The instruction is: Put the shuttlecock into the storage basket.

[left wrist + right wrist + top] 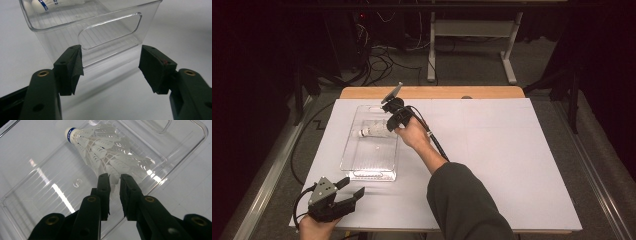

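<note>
On the table's white top (492, 165), which is backed along its far edge by a strip of bare wood, a clear plastic bin (354, 160) is set toward the left edge, with its long sides running from the near edge toward the far one. A cut-out handle is seen in the bin's near end wall in the left gripper view, and the ribbed floor is seen through the wall.

Inside the bin, in its far half, a white shuttlecock (105, 152) is laid on its side, the cork tip with its blue band pointed toward the bin's left wall and the feather skirt spread toward the right wall.

The right gripper (115, 180) is held over the bin's right wall, tilted down at the skirt. Its jaws are drawn close together with a narrow gap between them, and a feather edge of the skirt is seen in that gap; whether the pads are pressed on it cannot be told.

At the near left corner of the table, the left gripper (111, 66) is rested low, just short of the bin's near end. Its jaws are spread wide, nothing is held between them, and the handle cut-out is framed in the gap.
</note>
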Action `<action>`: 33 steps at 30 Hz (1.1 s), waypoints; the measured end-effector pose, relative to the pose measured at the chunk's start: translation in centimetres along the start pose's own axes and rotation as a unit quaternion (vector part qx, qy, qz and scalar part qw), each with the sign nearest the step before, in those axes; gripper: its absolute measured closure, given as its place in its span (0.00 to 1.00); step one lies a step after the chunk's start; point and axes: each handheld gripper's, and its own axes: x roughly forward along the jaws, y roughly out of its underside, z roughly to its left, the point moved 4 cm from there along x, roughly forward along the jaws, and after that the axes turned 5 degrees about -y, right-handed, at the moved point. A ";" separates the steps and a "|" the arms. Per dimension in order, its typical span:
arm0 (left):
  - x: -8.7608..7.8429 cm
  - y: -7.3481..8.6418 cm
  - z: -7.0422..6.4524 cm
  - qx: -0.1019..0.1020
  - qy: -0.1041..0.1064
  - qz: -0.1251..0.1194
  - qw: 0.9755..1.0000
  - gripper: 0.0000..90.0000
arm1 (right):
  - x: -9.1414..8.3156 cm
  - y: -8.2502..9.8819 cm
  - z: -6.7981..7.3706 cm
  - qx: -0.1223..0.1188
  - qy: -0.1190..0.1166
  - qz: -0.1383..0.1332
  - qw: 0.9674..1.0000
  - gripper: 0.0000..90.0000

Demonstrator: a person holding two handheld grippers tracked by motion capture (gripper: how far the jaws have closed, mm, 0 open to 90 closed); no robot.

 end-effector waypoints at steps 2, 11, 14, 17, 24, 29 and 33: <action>0.0 0.0 0.0 0.001 0.000 0.001 1.000 0.40 | -0.2 0.1 -0.1 -0.003 -0.001 -0.006 1.000 0.88; 0.0 0.0 0.1 0.000 -0.005 0.001 1.000 0.40 | -1.1 0.6 0.0 -0.002 -0.015 -0.030 0.999 0.84; 0.0 0.0 0.2 0.001 -0.006 0.002 1.000 0.40 | -1.4 0.7 0.0 0.000 -0.018 -0.037 0.999 0.84; 0.0 0.0 0.2 0.000 -0.006 0.003 1.000 0.40 | -1.7 0.8 -0.1 -0.009 -0.018 -0.043 0.999 0.82; 0.0 0.0 0.3 -0.002 -0.008 0.002 1.000 0.40 | -2.5 1.4 -0.5 -0.006 -0.019 -0.055 0.998 0.81; 0.1 0.0 0.2 -0.006 -0.005 0.002 1.000 0.40 | -3.0 1.9 -1.1 0.003 -0.018 -0.060 0.998 0.80; 0.1 0.1 0.2 -0.005 -0.004 0.004 1.000 0.40 | -3.4 2.2 -1.4 0.001 -0.020 -0.068 0.998 0.79</action>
